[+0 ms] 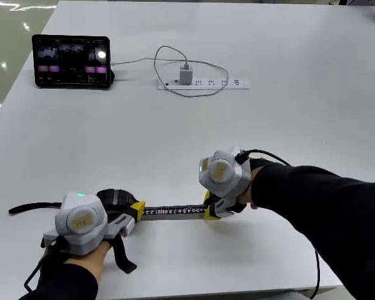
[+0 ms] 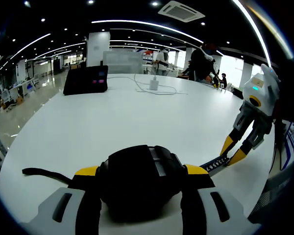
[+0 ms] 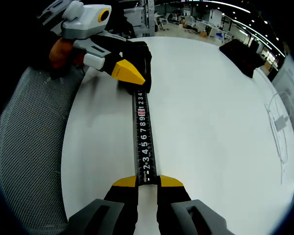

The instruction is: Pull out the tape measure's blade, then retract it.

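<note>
White worktop (image 1: 175, 137), case (image 1: 115, 199) at the near edge clamped in left claw (image 2: 141, 170), right claw (image 3: 148, 182) pinching blade (image 3: 142, 132) tip, short run out: pinch slips, blade whips back; weak clamp, case drags along.

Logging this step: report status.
Left tongs shut on black round tape measure case. Right tongs shut on end of black numbered blade. Black strap beside case.

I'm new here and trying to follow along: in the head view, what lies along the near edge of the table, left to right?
Black strap → tape measure case, in the left gripper → blade → right gripper.
</note>
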### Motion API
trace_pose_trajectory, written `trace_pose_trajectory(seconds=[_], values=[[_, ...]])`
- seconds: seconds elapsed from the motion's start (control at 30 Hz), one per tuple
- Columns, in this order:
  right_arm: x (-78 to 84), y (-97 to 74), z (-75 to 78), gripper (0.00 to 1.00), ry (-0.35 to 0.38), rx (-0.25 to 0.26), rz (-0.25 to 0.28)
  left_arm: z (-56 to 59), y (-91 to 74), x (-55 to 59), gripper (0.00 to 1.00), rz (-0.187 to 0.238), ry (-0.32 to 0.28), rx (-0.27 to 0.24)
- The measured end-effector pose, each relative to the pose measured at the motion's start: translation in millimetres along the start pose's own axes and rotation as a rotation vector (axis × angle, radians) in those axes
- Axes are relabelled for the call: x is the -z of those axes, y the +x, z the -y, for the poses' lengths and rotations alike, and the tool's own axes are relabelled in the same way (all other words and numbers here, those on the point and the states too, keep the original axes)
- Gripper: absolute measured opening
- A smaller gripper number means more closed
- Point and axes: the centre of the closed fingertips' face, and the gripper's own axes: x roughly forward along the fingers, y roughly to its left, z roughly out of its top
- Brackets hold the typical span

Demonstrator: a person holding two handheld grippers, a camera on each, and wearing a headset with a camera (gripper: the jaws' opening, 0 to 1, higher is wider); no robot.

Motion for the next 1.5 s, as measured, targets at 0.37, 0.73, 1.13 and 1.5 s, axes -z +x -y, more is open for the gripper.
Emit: trace_pose_trajectory(seconds=[0.37, 0.73, 1.13, 1.5], values=[[-4.4, 2.1, 0.0, 0.10, 0.009, -0.009, 0.019, -0.1, -0.7, 0.3, 0.60, 0.000, 0.000, 0.018], [-8.2, 3.0, -0.5, 0.10, 0.000, -0.005, 0.013, -0.9, -0.7, 0.4, 0.60, -0.004, 0.004, 0.018], [-11.4, 4.1, -0.7, 0.10, -0.017, -0.011, 0.045, -0.4, -1.2, 0.9, 0.60, -0.006, 0.002, 0.025], [-16.5, 5.9, -0.9, 0.11, 0.011, -0.003, 0.044, 0.1, -1.2, 1.0, 0.60, -0.005, -0.002, 0.023]])
